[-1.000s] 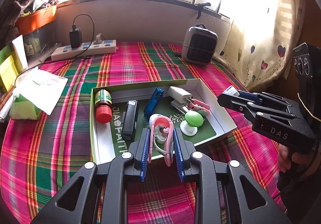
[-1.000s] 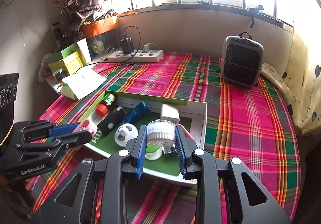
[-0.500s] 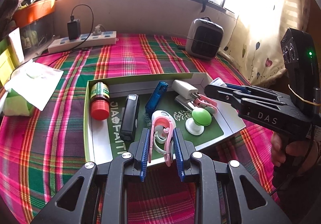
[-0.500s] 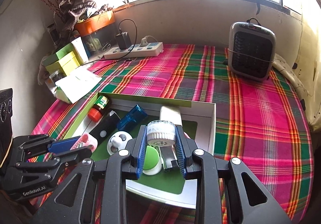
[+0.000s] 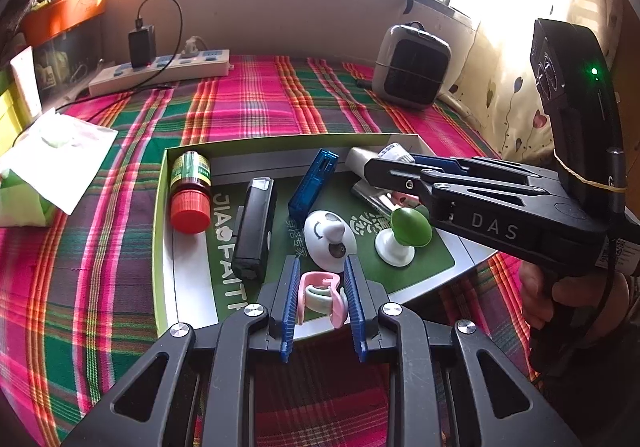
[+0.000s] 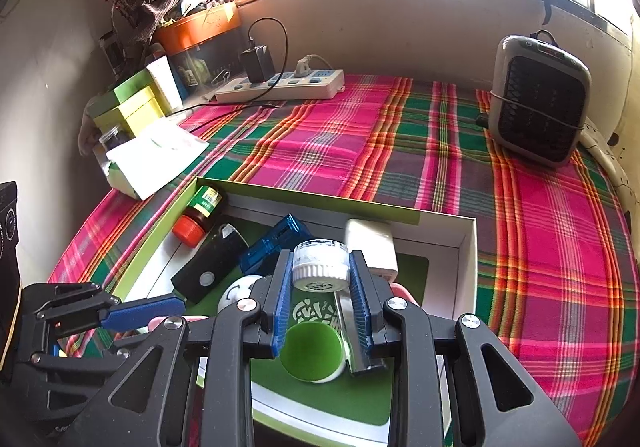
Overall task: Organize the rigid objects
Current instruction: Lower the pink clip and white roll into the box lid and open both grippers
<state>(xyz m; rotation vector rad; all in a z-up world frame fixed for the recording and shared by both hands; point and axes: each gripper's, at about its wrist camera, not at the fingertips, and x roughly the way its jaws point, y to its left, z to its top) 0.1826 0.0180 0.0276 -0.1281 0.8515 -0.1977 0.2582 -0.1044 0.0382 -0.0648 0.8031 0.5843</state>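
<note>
A shallow green-and-white box (image 5: 160,223) lies on the plaid cloth, also seen in the right wrist view (image 6: 468,267). It holds a red-capped bottle (image 5: 190,191), a black device (image 5: 254,227), a blue case (image 5: 312,183), a white charger (image 6: 370,247), a white mouse-like piece (image 5: 328,235) and a green knob (image 5: 410,225). My left gripper (image 5: 322,297) is shut on a pink clip (image 5: 320,297) over the box's near edge. My right gripper (image 6: 320,287) is shut on a small clear jar with a white lid (image 6: 320,265) above the box's right half; it also shows from the side (image 5: 400,163).
A grey heater (image 6: 538,99) stands at the back right. A white power strip with a black adapter (image 6: 280,85) lies along the back wall. Tissues (image 5: 52,163) and yellow-green boxes (image 6: 128,107) sit at the left. A curtain (image 5: 512,87) hangs at the right.
Both grippers have moved forward and down over the box, still holding the clip and the jar. The right gripper now reaches across the box's far right part.
</note>
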